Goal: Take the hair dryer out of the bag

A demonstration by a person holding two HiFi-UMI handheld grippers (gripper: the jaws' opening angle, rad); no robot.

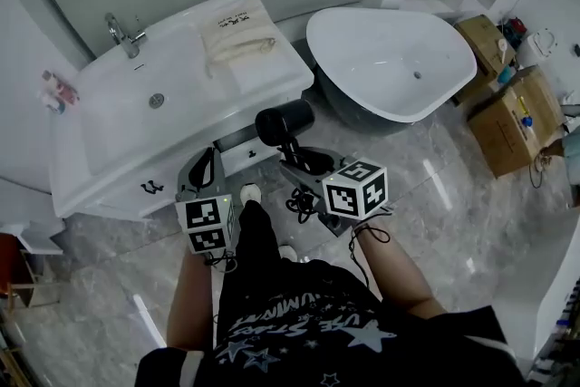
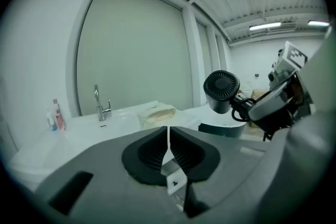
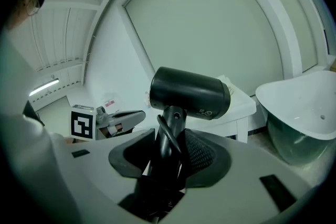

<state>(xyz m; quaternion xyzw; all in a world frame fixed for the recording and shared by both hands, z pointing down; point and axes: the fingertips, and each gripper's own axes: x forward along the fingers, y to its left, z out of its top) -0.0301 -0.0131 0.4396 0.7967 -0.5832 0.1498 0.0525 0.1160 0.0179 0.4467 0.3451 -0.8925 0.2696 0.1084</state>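
The black hair dryer (image 1: 284, 121) (image 3: 189, 93) is held in the air in front of the vanity. My right gripper (image 1: 305, 161) (image 3: 169, 138) is shut on its handle, with the barrel above the jaws. Its black cord (image 1: 303, 203) is bunched at the gripper. The cream cloth bag (image 1: 237, 33) (image 2: 156, 112) lies flat on the counter beside the basin. My left gripper (image 1: 206, 166) (image 2: 168, 129) hangs to the left of the dryer, its jaws shut with nothing between them. In the left gripper view the dryer (image 2: 221, 91) shows at right.
A white vanity with a sink (image 1: 136, 118) and faucet (image 1: 122, 34) stands ahead. A white bathtub (image 1: 390, 59) is to the right, with cardboard boxes (image 1: 512, 118) beyond it. Small bottles (image 1: 56, 91) stand at the sink's left edge. The person's feet (image 1: 251, 193) are on the marble floor.
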